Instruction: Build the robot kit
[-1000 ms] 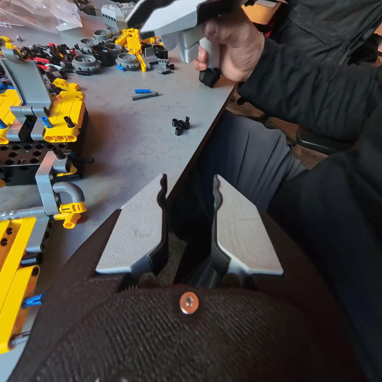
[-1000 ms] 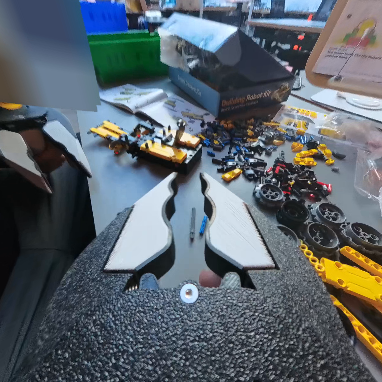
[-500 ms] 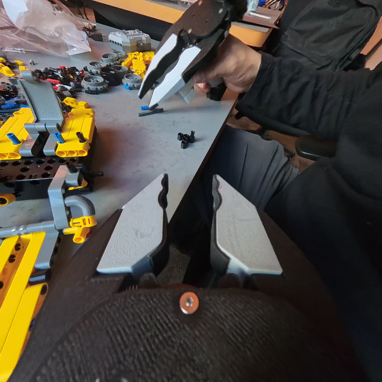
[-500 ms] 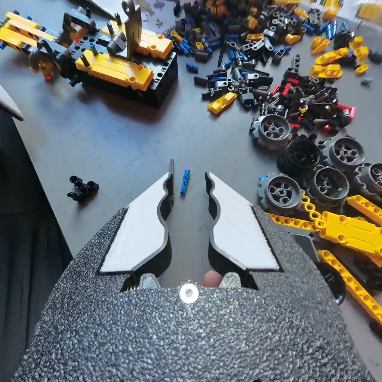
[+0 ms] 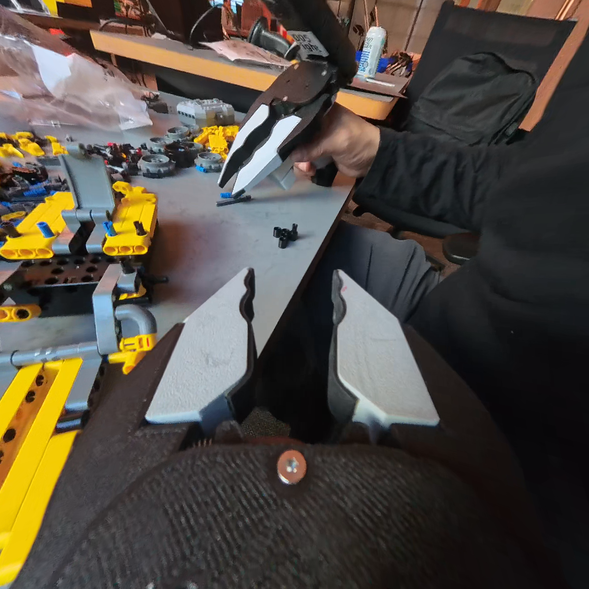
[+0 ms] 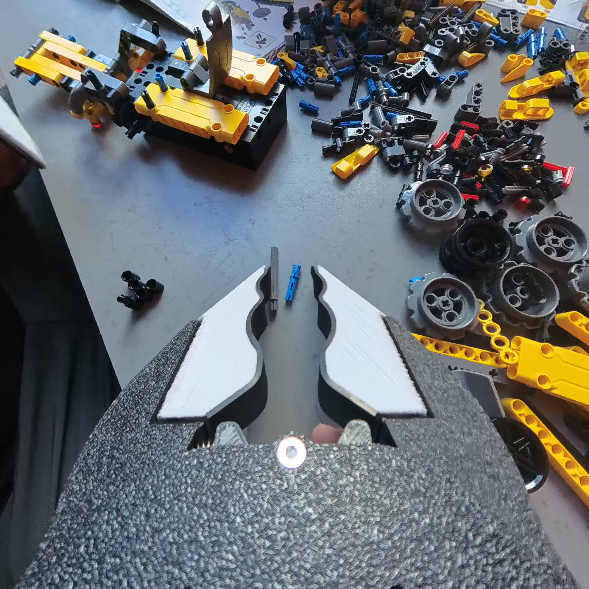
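Blue pin (image 6: 292, 283) lies btwn right gripper's (image 6: 288, 271) parted fingertips, untouched; grey axle (image 6: 274, 277) just beside its left finger. Left gripper (image 5: 293, 277) spread wide, holding nothing, over table edge (image 5: 314, 264).

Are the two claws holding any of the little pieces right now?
No. The right gripper is open over the blue pin and gray rod, gripping neither. The left gripper is open and empty at the table edge.

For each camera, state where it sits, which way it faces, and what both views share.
Left wrist view: rides the open left tool at the table's edge, facing the right tool, hand and sleeve.
Right wrist view: rides the open right tool, looking down at the blue pin and grey axle.
Shared: pin, axle, black connectors.
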Tool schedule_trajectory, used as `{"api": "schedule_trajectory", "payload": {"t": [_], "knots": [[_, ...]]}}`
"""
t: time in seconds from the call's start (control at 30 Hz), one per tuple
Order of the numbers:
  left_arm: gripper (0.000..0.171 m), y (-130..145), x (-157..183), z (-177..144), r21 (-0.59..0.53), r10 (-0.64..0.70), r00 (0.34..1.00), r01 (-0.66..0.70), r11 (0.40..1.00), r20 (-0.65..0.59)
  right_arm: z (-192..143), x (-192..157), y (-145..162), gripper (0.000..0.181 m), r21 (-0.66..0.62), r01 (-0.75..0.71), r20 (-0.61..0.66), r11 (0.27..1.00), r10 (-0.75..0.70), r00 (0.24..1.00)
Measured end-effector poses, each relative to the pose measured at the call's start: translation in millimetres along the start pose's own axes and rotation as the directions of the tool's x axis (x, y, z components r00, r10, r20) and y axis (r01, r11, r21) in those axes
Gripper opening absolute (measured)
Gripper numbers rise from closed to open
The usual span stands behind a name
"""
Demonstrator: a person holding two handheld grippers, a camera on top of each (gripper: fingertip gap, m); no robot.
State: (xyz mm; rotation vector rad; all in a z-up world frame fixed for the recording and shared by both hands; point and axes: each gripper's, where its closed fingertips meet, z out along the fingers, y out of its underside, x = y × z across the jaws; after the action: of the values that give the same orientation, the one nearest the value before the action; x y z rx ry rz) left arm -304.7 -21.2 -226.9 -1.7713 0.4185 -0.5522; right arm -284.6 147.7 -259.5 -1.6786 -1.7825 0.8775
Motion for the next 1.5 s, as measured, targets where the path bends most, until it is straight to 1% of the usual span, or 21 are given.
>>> {"api": "schedule_trajectory", "payload": {"t": [0.17, 0.27, 0.4, 0.5, 0.67, 0.73, 0.8, 0.87, 1.07, 1.2, 1.27, 1.33, 1.43, 1.5], "knots": [[0.039, 3, 0, 0, 0.003, -0.024, 0.999, 0.024, 1.0, -0.025, -1, -2, -3, 0.024, 0.016, 0.014, 0.003, 1.0, -0.014, 1.0], [0.04, 6, 3, 1, -0.007, -0.013, 0.999, 0.013, 1.0, -0.04, -1, -3, -4, 0.023, 0.026, 0.016, 0.013, 1.0, -0.017, 1.0], [0.042, 5, 6, 1, 0.016, 0.019, 0.999, -0.019, 1.0, -0.045, -1, -5, -7, 0.022, 0.036, 0.021, 0.033, 0.999, -0.023, 0.999], [0.041, 2, 6, -1, 0.047, 0.045, 0.998, -0.043, 0.998, -0.047, 0, -6, -10, 0.02, 0.053, 0.039, 0.043, 0.998, -0.041, 0.998], [0.042, -12, -1, -9, 0.132, 0.068, 0.998, -0.068, 0.989, 0.005, -3, -11, -13, 0.018, 0.076, 0.059, 0.066, 0.995, -0.064, 0.996], [0.043, -8, -6, -7, 0.109, 0.055, 0.998, -0.057, 0.992, 0.026, -3, -15, -12, 0.019, 0.075, 0.063, 0.093, 0.995, -0.07, 0.993], [0.042, -7, -7, -6, 0.11, 0.042, 0.999, -0.045, 0.993, 0.027, -4, -18, -12, 0.019, 0.076, 0.073, 0.111, 0.994, -0.081, 0.991], [0.039, -8, -8, -6, 0.115, 0.043, 0.998, -0.047, 0.992, 0.036, -3, -16, -10, 0.019, 0.066, 0.066, 0.101, 0.996, -0.072, 0.992], [0.04, -7, -8, -6, 0.113, 0.049, 0.998, -0.053, 0.992, 0.036, 0, -13, -7, 0.021, 0.04, 0.055, 0.088, 0.998, -0.059, 0.994], [0.039, -7, -7, -7, 0.113, 0.051, 0.998, -0.054, 0.992, 0.033, 0, -11, 0, 0.022, 0.002, 0.06, 0.088, 0.998, -0.06, 0.994], [0.039, -7, -6, -7, 0.113, 0.049, 0.998, -0.052, 0.992, 0.03, -1, -13, -1, 0.022, 0.01, 0.054, 0.105, 0.998, -0.055, 0.993], [0.039, -7, -6, -8, 0.113, 0.049, 0.998, -0.052, 0.992, 0.027, -3, -20, -2, 0.028, 0.024, 0.078, 0.141, 0.997, -0.081, 0.987], [0.039, -7, -6, -8, 0.116, 0.047, 0.999, -0.049, 0.992, 0.024, -8, -33, -4, 0.024, 0.066, 0.139, 0.193, 0.988, -0.149, 0.97], [0.038, -7, -6, -8, 0.118, 0.046, 0.999, -0.048, 0.992, 0.023, -7, -35, -2, 0.025, 0.056, 0.144, 0.202, 0.988, -0.153, 0.967]]}}
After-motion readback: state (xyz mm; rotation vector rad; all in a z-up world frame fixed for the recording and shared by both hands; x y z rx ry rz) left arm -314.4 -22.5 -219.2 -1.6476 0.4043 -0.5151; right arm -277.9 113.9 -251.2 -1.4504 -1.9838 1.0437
